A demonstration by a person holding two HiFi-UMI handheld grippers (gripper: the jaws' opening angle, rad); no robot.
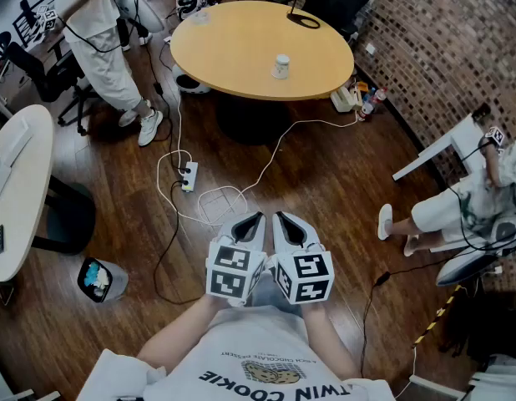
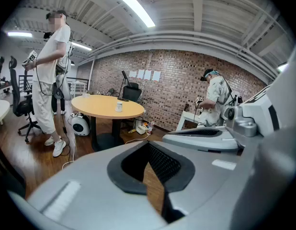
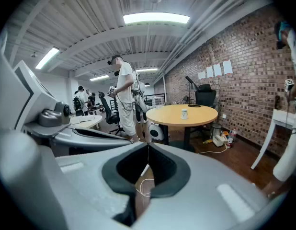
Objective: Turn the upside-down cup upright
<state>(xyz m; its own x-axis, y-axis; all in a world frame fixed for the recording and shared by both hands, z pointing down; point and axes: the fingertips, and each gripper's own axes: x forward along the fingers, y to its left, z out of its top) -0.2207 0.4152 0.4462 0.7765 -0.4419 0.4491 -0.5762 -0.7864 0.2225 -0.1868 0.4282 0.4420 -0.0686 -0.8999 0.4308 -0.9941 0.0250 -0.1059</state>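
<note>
Presently: round table [image 1: 241,48], well apart from both tools; left gripper [image 1: 255,218] and right gripper [image 1: 281,218], side by side near the body, both closed and empty. Cup [image 1: 281,66], white, near the table's middle, seemingly upside-down though too small to confirm.

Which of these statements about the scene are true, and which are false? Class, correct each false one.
1. The cup stands on the table. True.
2. The right gripper grips the cup. False: its jaws are shut on nothing, far from the table.
3. The left gripper is held close beside the right gripper. True.
4. The power strip lies on the table. False: it lies on the floor.
</note>
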